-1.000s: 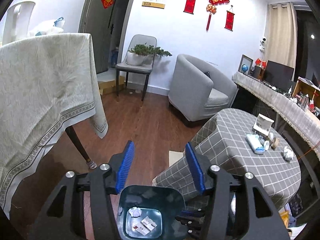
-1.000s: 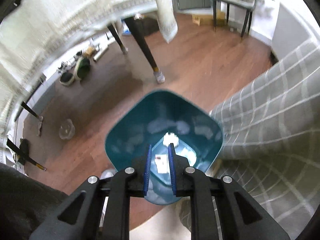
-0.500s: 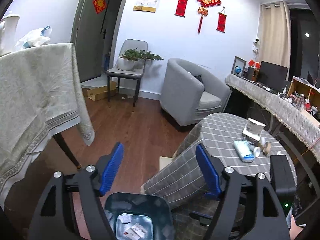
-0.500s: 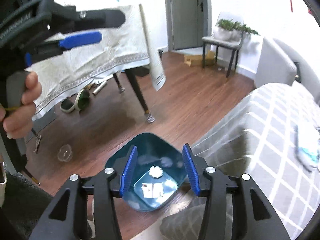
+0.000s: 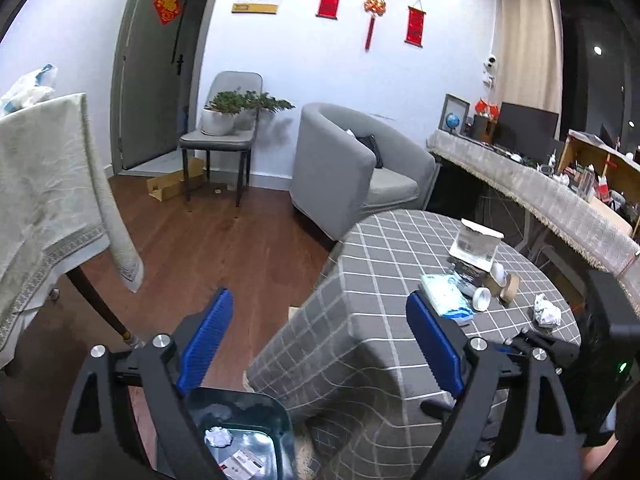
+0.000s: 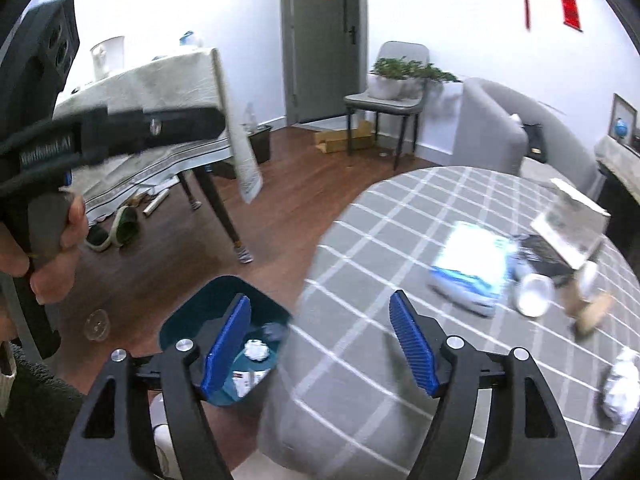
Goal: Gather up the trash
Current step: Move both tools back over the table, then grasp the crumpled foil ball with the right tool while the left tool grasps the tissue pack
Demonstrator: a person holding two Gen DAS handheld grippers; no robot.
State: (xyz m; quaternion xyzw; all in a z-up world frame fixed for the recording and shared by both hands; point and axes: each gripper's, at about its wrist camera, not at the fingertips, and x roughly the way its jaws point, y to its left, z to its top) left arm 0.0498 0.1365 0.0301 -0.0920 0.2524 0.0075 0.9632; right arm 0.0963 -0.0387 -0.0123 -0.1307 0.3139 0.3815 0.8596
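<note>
Left wrist view shows the left tongs (image 5: 316,344) spread wide apart and holding nothing, their blue pads framing the near corner of the desk (image 5: 384,344), which is draped in a grey checked cloth. At the bottom centre of the frame the teal bin (image 5: 276,428) stands on the wooden floor (image 5: 208,248) just beside that corner; a crumpled paper ball (image 5: 218,437) and a printed card (image 5: 240,460) lie inside it. On the right of the frame, on the desk, a second crumpled wad (image 5: 546,312) lies apart from a cluster made of a tissue pack (image 5: 444,296), a white cap (image 5: 481,298) and a tilted white box (image 5: 476,245).

Right wrist view shows the right tongs (image 6: 320,344) likewise wide open and empty, hovering over the edge of the desk (image 6: 360,400). The bin (image 6: 192,320) sits in the lower left, partly behind the left pad, with the paper ball (image 6: 256,350) visible inside. The wad (image 6: 622,384) on the desk lies at the lower right edge, blurred. The person's left hand (image 6: 48,252) grips the other tool's handle at the left edge.
</note>
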